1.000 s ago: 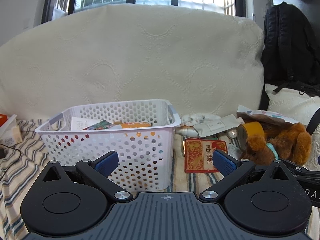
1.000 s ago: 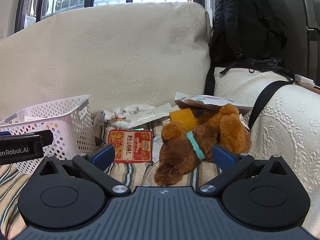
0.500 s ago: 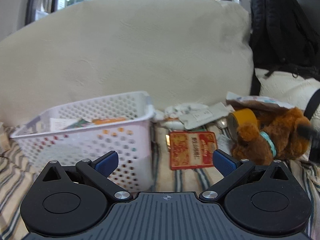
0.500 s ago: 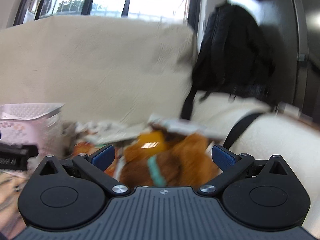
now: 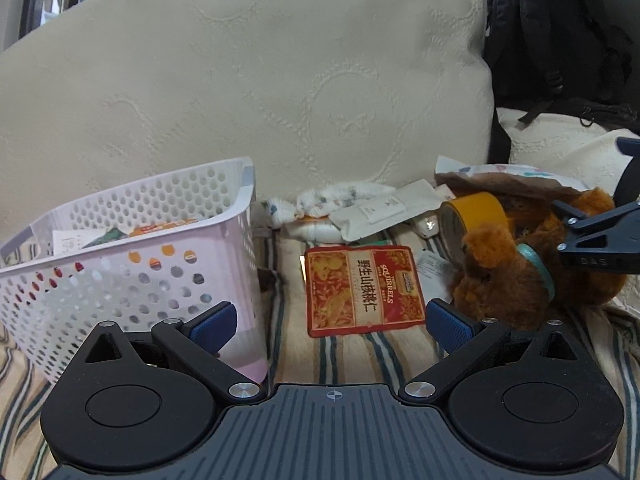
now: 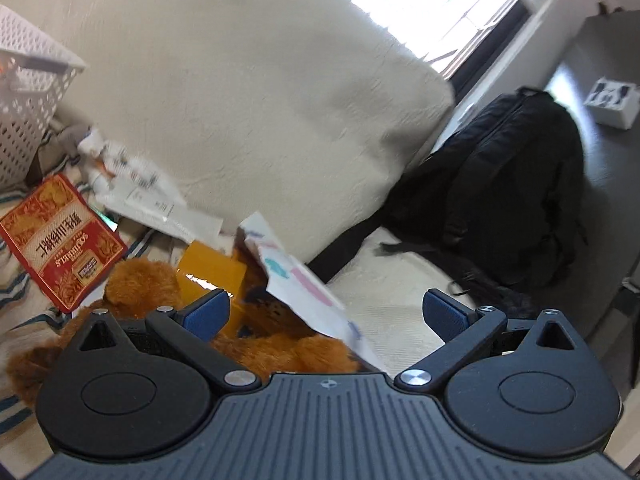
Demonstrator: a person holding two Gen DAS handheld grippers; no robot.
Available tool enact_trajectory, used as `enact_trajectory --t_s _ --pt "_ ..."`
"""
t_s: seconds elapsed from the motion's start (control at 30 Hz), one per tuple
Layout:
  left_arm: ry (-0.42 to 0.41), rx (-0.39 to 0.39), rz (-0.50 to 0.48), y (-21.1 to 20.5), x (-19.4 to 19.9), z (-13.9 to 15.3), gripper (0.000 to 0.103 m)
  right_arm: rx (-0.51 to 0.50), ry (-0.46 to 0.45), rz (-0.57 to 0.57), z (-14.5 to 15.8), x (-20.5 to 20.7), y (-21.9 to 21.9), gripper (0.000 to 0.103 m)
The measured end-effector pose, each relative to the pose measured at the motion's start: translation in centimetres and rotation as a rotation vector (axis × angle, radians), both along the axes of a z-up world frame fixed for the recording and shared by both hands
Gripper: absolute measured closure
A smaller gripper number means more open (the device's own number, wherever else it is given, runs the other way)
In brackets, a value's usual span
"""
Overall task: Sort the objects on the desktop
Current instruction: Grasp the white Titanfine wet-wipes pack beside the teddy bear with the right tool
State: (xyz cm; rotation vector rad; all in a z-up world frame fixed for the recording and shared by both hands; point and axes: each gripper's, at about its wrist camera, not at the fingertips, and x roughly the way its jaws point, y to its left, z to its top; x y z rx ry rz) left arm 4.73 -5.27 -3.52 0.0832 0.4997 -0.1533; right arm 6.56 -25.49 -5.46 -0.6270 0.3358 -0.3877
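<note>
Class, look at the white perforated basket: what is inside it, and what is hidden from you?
Inside the white basket, above the rim, show a white printed paper, a dark green packet and an orange packet. The basket wall hides their lower parts and whatever lies beneath.

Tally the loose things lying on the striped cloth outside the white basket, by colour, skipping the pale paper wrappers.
Red: 1, flat red foil snack packet
Yellow: 1, yellow tape roll
Brown: 1, brown plush bear with teal collar
Total: 3, all right of the white perforated plastic basket.
</note>
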Motion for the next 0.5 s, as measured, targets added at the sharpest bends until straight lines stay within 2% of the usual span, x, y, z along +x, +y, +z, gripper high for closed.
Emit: enact_trajectory --t_s 0.13,0.23,0.3,0.43,0.5 --pt "0.014 -0.011 -0.006 -0.3 1.6 0.0 0.000 0.035 0.017 0.000 -0.3 1.3 -0.7 0.003" --pt "-0.005 -0.010 -0.023 -1.5 3.2 0.6 0.000 0.065 0.020 0.000 0.0 2.0 -1.6 0.011" --pt "-0.025 0.000 -0.056 -2.7 4.3 1.2 0.000 0.091 0.024 0.007 0.5 2.2 -2.3 0.029" --pt "-0.052 0.000 -0.080 -4.2 5.2 2.0 0.000 0.133 0.089 0.010 1.1 4.0 -4.0 0.042" --pt "-0.044 -0.006 -0.090 -4.5 5.4 1.8 0.000 0.164 0.142 -0.001 0.9 5.1 -4.7 0.060"
